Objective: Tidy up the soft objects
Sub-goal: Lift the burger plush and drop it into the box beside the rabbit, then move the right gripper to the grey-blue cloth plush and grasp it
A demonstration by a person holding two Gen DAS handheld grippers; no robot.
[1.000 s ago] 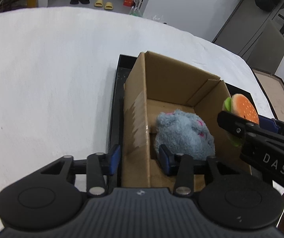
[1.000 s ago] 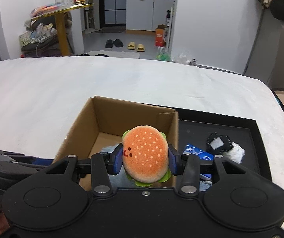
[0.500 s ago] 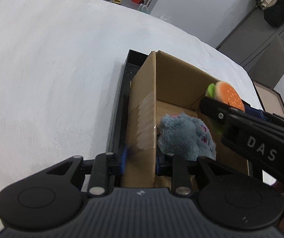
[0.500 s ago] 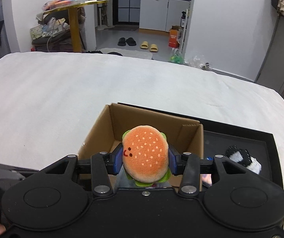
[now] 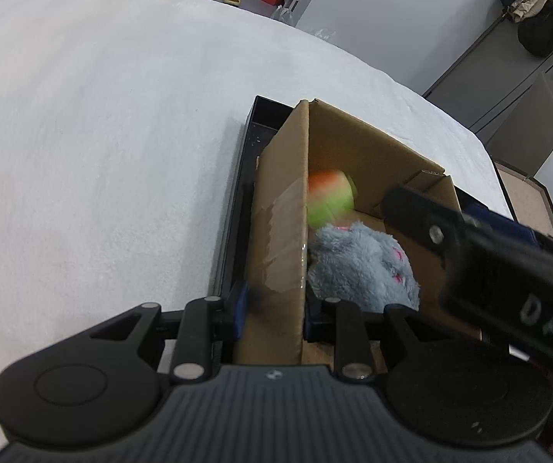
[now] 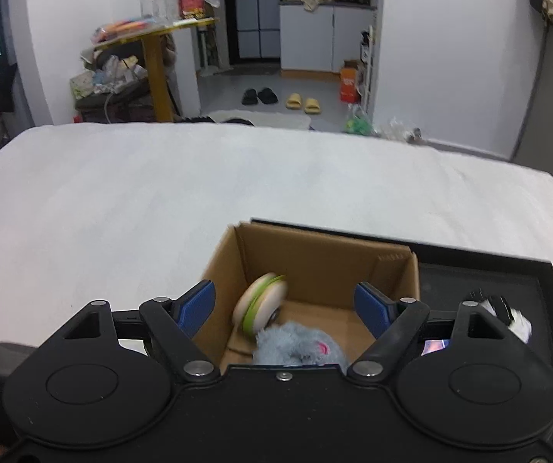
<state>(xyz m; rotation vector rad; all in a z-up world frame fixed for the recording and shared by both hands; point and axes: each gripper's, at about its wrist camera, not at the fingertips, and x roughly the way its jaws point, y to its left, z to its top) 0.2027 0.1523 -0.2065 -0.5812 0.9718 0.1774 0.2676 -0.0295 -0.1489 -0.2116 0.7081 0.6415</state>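
A cardboard box (image 5: 357, 154) (image 6: 315, 254) stands in a black tray (image 6: 484, 270) on the white table. A grey-blue plush (image 5: 361, 266) (image 6: 299, 347) lies inside it. A burger plush (image 5: 330, 196) (image 6: 261, 305), blurred, is in the air inside the box beside its left wall, free of both grippers. My left gripper (image 5: 274, 305) is shut on the box's left wall. My right gripper (image 6: 286, 306) is open and empty above the box; it also shows in the left wrist view (image 5: 469, 254).
A black-and-white plush (image 6: 508, 316) and a blue packet (image 6: 436, 345) lie in the tray right of the box. The white table (image 5: 102, 135) spreads to the left and far side. A room with shelves, slippers and a yellow table lies beyond.
My right gripper has opened and let go of the burger plush, which is dropping into the box. My left gripper has closed on the box's left wall.
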